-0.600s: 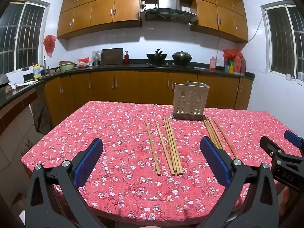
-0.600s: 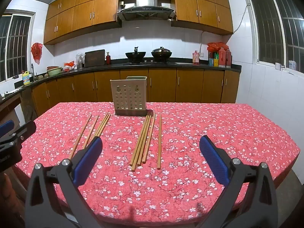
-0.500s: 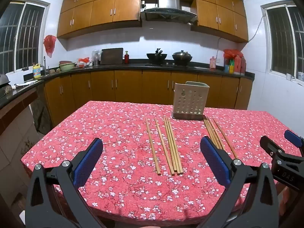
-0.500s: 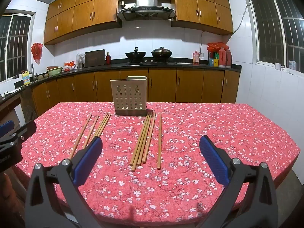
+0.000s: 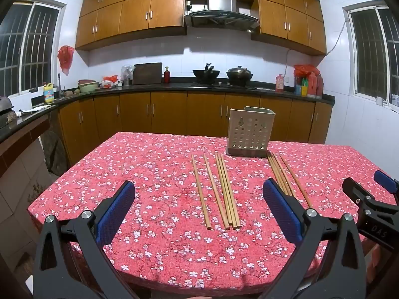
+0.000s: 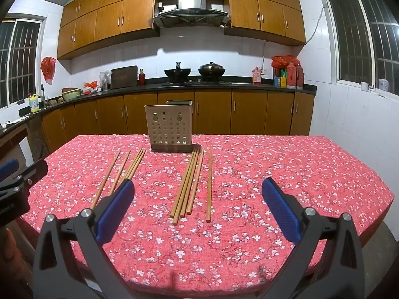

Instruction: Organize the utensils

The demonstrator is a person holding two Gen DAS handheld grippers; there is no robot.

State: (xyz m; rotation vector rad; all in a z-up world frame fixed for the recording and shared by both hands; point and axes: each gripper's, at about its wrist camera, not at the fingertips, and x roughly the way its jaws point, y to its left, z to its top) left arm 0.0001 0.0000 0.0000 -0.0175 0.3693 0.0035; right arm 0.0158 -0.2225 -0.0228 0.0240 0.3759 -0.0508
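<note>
Several wooden chopsticks lie in two groups on the red floral tablecloth. The left group point(image 5: 219, 189) point(image 6: 124, 169) and the right group point(image 5: 284, 174) point(image 6: 192, 182) run toward a beige perforated utensil holder point(image 5: 249, 132) point(image 6: 170, 127) standing upright behind them. My left gripper point(image 5: 199, 211) is open and empty above the near table edge. My right gripper point(image 6: 198, 209) is open and empty, also near the front edge. Each gripper shows at the side of the other's view.
The table point(image 5: 149, 164) fills the foreground, with its front edge just under both grippers. Wooden cabinets and a dark counter point(image 5: 174, 87) with woks, bottles and a cutting board line the far wall. Windows are at both sides.
</note>
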